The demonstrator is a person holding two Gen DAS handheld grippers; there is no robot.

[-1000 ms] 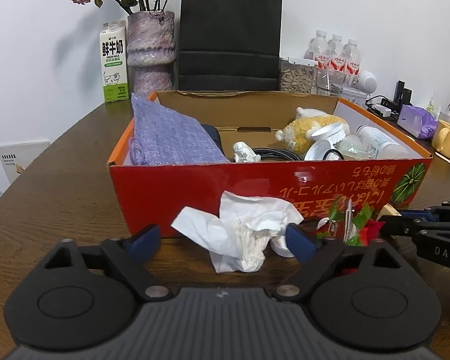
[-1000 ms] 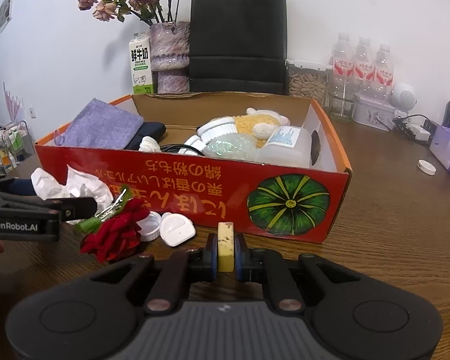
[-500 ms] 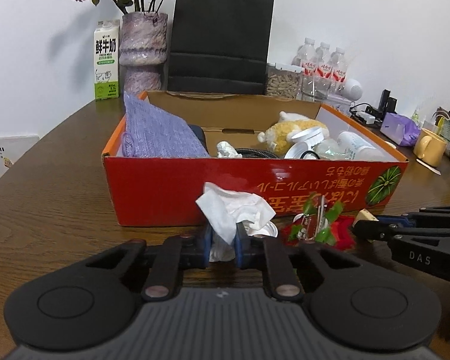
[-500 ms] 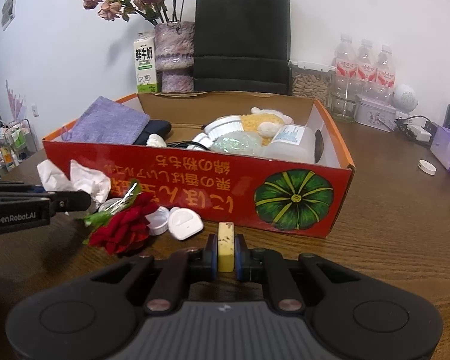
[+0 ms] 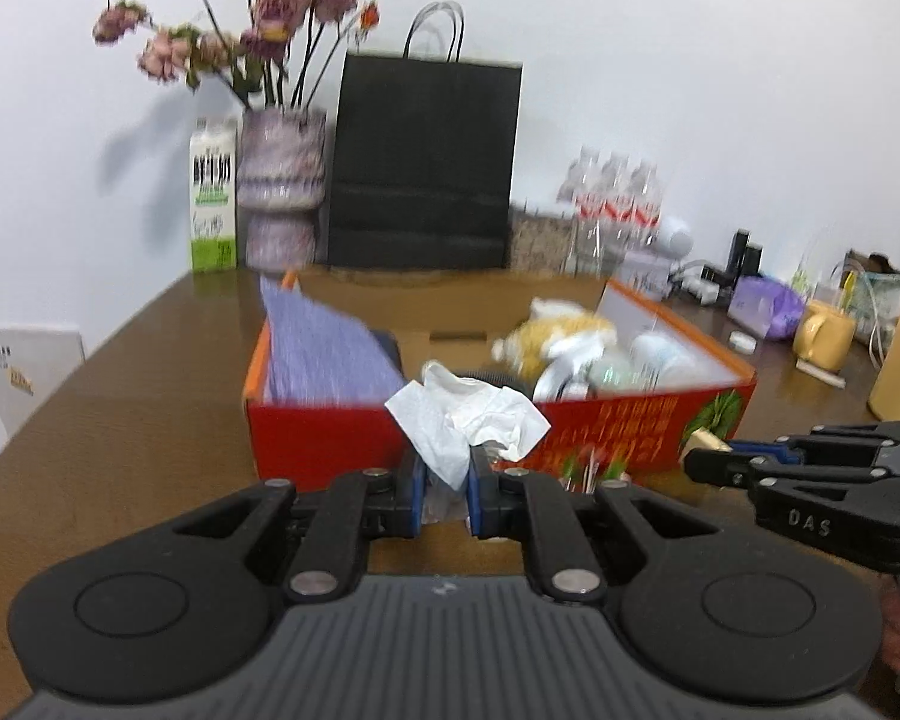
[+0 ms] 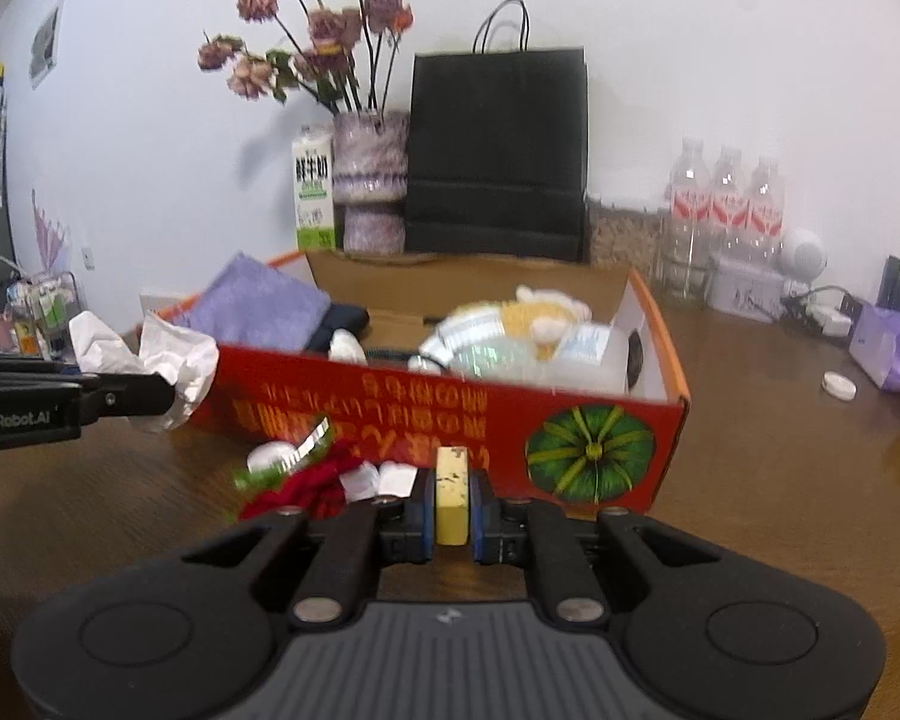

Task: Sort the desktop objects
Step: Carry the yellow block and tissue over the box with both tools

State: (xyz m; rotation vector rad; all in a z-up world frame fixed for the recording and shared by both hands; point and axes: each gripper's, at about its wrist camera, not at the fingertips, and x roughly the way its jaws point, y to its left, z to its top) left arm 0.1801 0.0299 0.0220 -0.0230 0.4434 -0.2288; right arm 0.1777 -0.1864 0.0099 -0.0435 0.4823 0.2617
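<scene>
My left gripper is shut on a crumpled white tissue and holds it above the table in front of the red cardboard box. The tissue also shows in the right wrist view. My right gripper is shut on a small yellow block, in front of the box. A red artificial rose and small white caps lie on the table by the box front. The box holds a purple cloth, a plush toy and jars.
Behind the box stand a black paper bag, a vase of dried flowers, a milk carton and water bottles. A yellow mug and a purple pack sit at the right. The table is brown wood.
My left gripper closed on the tissue and lifted it off the table. Both grippers rose and pulled back from the box. The right gripper kept its hold on the yellow block.
</scene>
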